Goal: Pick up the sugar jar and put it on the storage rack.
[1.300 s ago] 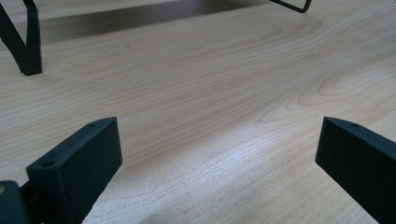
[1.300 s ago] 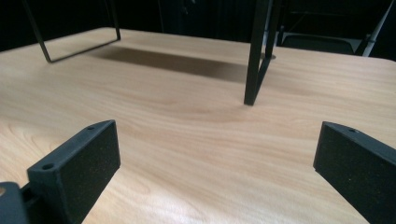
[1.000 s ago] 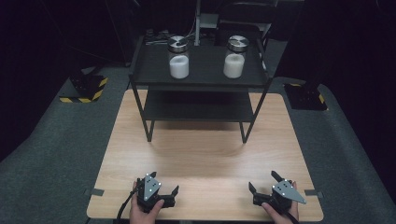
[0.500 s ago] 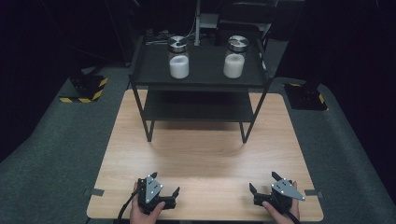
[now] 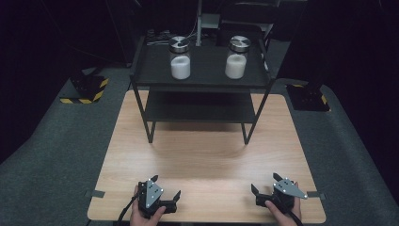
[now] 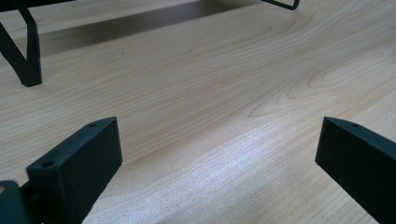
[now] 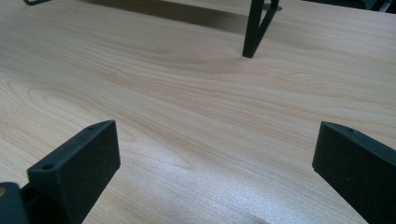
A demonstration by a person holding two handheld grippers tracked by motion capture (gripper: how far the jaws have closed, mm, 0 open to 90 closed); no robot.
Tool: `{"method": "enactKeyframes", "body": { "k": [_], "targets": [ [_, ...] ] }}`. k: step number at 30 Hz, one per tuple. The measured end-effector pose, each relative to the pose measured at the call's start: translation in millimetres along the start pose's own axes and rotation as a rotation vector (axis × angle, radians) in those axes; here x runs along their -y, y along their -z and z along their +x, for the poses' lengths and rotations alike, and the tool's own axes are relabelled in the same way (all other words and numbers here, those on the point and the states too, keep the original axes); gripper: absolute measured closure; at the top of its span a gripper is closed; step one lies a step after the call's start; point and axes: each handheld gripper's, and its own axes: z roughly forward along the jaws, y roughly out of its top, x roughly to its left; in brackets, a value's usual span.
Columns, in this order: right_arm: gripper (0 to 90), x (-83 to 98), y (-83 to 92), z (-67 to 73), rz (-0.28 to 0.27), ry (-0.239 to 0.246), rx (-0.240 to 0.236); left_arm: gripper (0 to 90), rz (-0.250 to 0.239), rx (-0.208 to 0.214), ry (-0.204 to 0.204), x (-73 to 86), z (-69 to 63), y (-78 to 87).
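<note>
Wooden table (image 5: 207, 155) filling mid-frame, left gripper (image 5: 165, 193) at lower left and right gripper (image 5: 264, 186) at lower right, both with jaws spread wide and empty, black shelf rack (image 5: 202, 77) at upper centre, left jar (image 5: 180, 57) and right jar (image 5: 236, 56) of white powder on its top, no readable writing.

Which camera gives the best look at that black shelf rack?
The high view: the whole black shelf rack shows, both jars on top. The left gripper view catches one foot; the right gripper view catches one leg.
</note>
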Motion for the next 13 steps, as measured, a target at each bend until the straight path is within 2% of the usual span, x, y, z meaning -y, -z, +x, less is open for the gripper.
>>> {"method": "enactKeyframes", "body": {
  "k": [13],
  "targets": [
    [0.5, -0.5, -0.4, -2.2, 0.004, -0.016, -0.002, 0.7, 0.008, 0.012, 0.009, -0.8, 3.7, 0.5]
  ]
}}
